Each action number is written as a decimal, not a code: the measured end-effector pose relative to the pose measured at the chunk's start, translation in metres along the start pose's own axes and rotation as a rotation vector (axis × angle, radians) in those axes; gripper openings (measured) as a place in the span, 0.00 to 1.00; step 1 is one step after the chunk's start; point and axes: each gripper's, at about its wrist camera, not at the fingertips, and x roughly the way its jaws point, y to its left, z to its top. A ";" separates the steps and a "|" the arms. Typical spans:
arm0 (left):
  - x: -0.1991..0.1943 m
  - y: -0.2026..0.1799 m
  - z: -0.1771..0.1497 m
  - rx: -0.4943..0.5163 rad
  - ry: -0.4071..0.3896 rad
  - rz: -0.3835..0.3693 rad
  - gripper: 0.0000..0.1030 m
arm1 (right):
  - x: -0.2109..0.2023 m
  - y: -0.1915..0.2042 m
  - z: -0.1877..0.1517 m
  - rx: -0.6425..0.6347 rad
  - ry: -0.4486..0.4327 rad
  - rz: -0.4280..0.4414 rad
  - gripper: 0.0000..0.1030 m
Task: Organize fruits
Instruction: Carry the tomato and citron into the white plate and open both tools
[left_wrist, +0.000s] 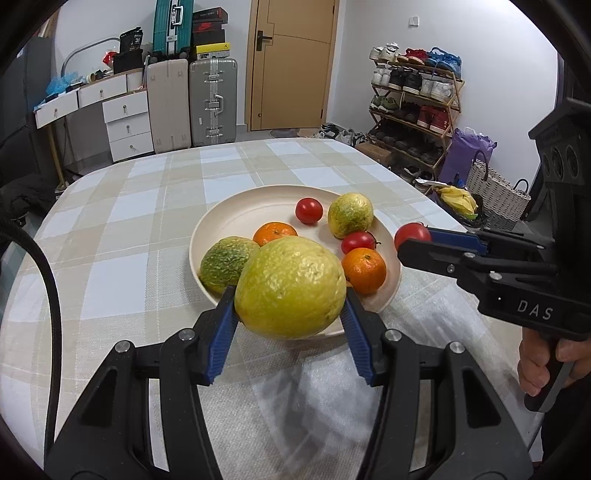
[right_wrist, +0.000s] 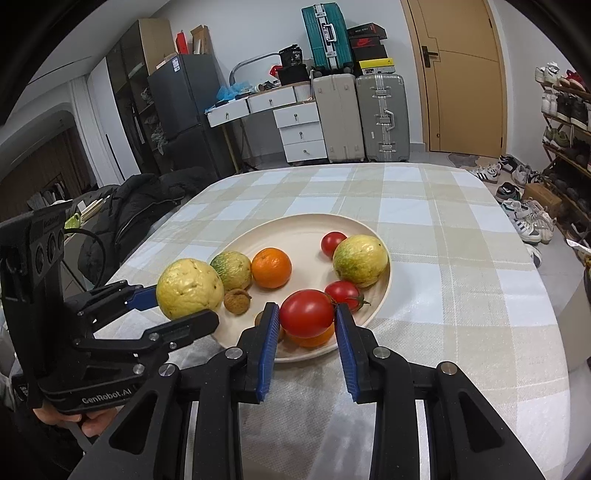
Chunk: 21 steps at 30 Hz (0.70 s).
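My left gripper (left_wrist: 291, 306) is shut on a large yellow citrus fruit (left_wrist: 291, 288), held over the near rim of the beige plate (left_wrist: 229, 218); it also shows in the right wrist view (right_wrist: 189, 283). My right gripper (right_wrist: 306, 317) is shut on a red tomato (right_wrist: 306, 313), held over the plate's near edge (right_wrist: 295, 356); the tomato shows in the left wrist view (left_wrist: 412, 234). In the plate lie two green-yellow citrus fruits (left_wrist: 350, 215) (left_wrist: 226, 263), two oranges (left_wrist: 364, 270) (left_wrist: 274, 232), two tomatoes (left_wrist: 308, 210) (left_wrist: 357, 242) and a walnut (right_wrist: 237, 301).
The plate stands on a checked tablecloth (left_wrist: 147, 206) with a white mat (right_wrist: 317, 406) under its near side. Beyond the table are suitcases (left_wrist: 212, 101), a drawer desk (left_wrist: 125, 118), a shoe rack (left_wrist: 417, 103) and a dark jacket (right_wrist: 140, 206) at the left.
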 end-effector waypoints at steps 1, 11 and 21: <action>0.003 -0.002 0.000 0.001 0.002 0.000 0.50 | 0.001 0.000 0.001 -0.001 -0.005 -0.001 0.31; 0.017 -0.008 0.009 0.007 0.008 0.003 0.50 | 0.015 0.002 0.011 -0.005 -0.003 0.020 0.31; 0.030 -0.005 0.010 0.001 0.025 0.016 0.50 | 0.037 0.003 0.017 0.020 0.030 0.028 0.31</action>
